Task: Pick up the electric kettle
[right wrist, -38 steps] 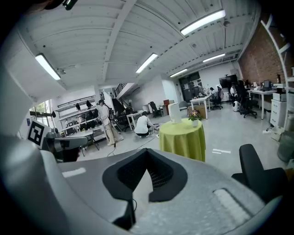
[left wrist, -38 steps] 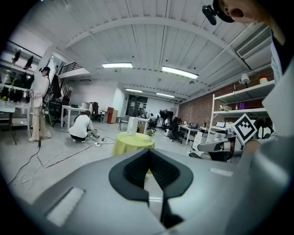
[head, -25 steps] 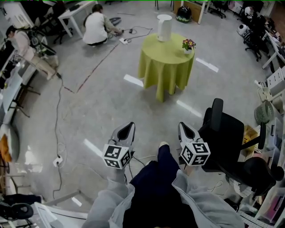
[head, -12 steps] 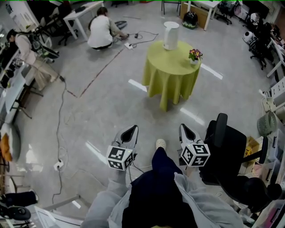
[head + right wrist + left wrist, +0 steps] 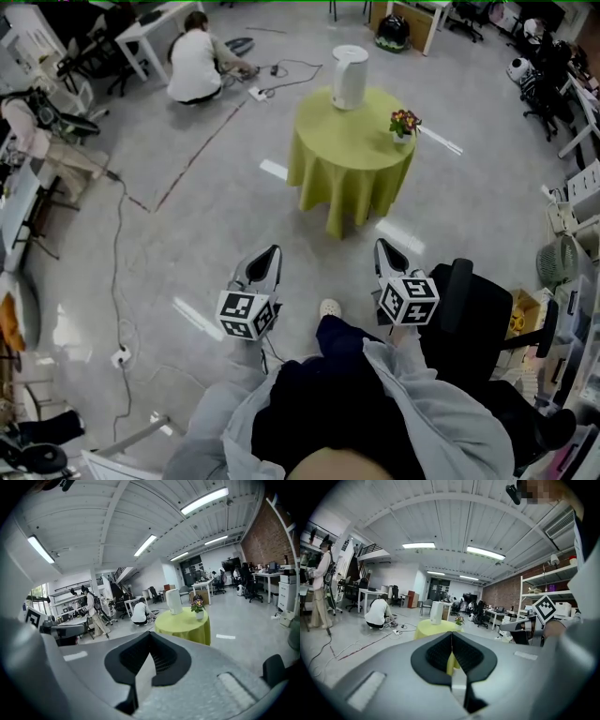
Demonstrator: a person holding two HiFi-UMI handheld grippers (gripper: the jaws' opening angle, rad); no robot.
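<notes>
The white electric kettle (image 5: 350, 77) stands upright on a round table with a yellow-green cloth (image 5: 347, 159), far ahead across the floor. It also shows in the left gripper view as a small kettle (image 5: 436, 612) and in the right gripper view as the kettle (image 5: 174, 601). My left gripper (image 5: 273, 253) and right gripper (image 5: 382, 246) are held side by side in front of the person's body, pointing toward the table and well short of it. Both are shut with nothing between the jaws, as seen at the left gripper (image 5: 451, 641) and right gripper (image 5: 150, 641).
A small flower pot (image 5: 403, 124) sits on the table right of the kettle. A black office chair (image 5: 478, 314) stands close on the right. A person (image 5: 195, 64) crouches by cables far left; a cable (image 5: 117, 272) trails over the floor. Desks and shelves line the edges.
The person has walked forward: both grippers moved with them toward the table, still shut. The black chair now lies beside and behind the right gripper.
</notes>
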